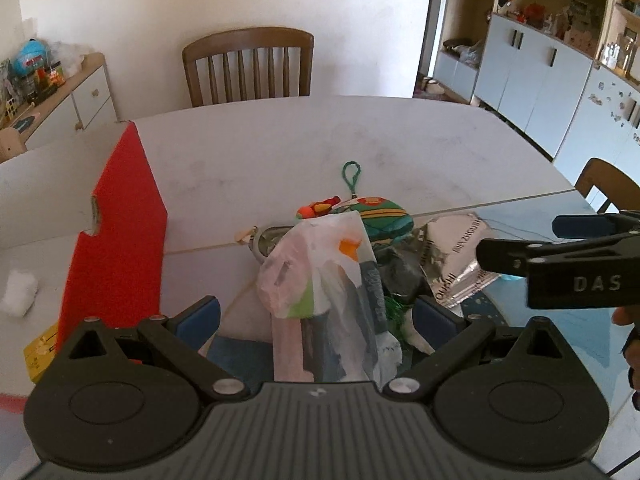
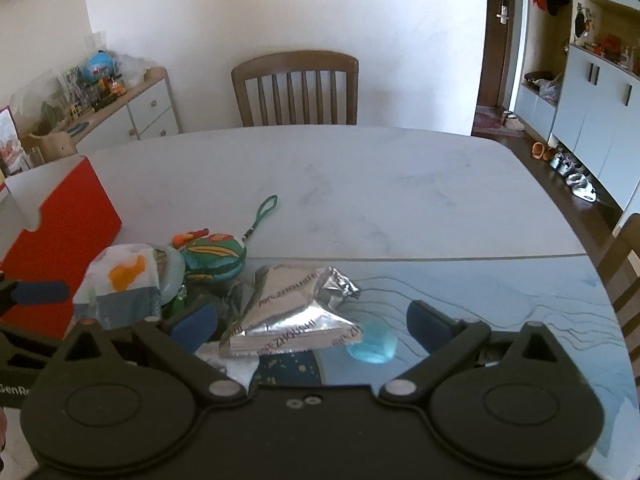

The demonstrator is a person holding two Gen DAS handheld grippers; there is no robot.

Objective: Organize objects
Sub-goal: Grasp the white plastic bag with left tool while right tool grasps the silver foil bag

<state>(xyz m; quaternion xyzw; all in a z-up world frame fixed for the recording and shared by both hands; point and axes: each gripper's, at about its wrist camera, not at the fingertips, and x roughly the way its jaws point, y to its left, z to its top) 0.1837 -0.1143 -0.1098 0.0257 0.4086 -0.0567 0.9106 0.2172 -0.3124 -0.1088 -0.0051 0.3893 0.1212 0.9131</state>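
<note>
On the worktop [image 2: 360, 184] the heap of plastic bag [image 1: 320, 280], green pouch [image 2: 212, 258] and foil packet [image 2: 288, 312] lies unsorted beside the red box [image 1: 116, 248], both grippers' jaws apart and empty, so nearly everything seems left to do.
</note>
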